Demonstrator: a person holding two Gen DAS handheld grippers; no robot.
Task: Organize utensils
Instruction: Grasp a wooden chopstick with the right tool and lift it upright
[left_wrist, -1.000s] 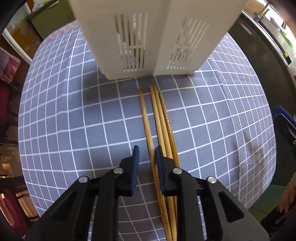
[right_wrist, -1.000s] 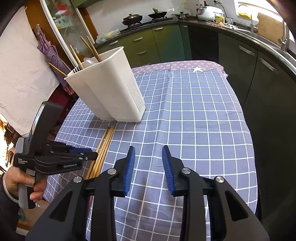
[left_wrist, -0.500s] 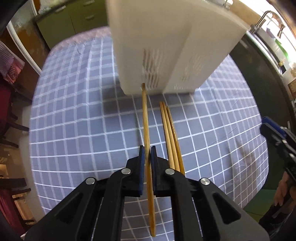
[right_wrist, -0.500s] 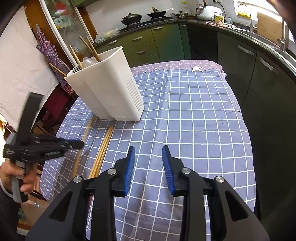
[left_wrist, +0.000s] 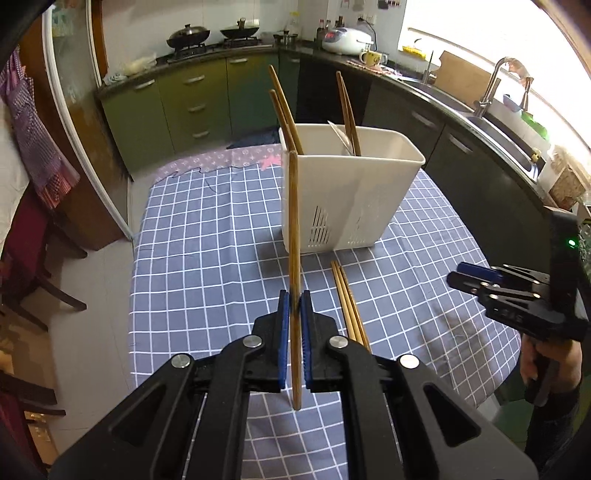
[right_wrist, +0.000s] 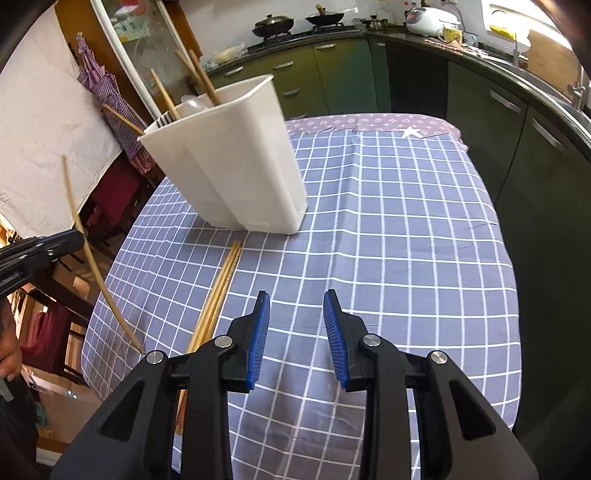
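My left gripper (left_wrist: 294, 314) is shut on a wooden chopstick (left_wrist: 294, 236) and holds it upright above the table, in front of the white utensil holder (left_wrist: 351, 195). The held chopstick also shows in the right wrist view (right_wrist: 94, 266) at the left. The holder (right_wrist: 236, 173) has several chopsticks and a white utensil standing in it. Three more chopsticks (left_wrist: 347, 299) lie together on the checked cloth near the holder, also seen in the right wrist view (right_wrist: 218, 295). My right gripper (right_wrist: 296, 332) is open and empty above the cloth.
The table has a grey-blue checked cloth (right_wrist: 406, 236) and drops off at its edges. Green kitchen cabinets (left_wrist: 192, 107) and a counter with a sink (left_wrist: 495, 122) run behind and to the right. Dark chairs (left_wrist: 26, 266) stand at the left.
My left gripper closed on one chopstick, lifted it off the cloth and tilted it upright. The right gripper stayed open and barely moved.
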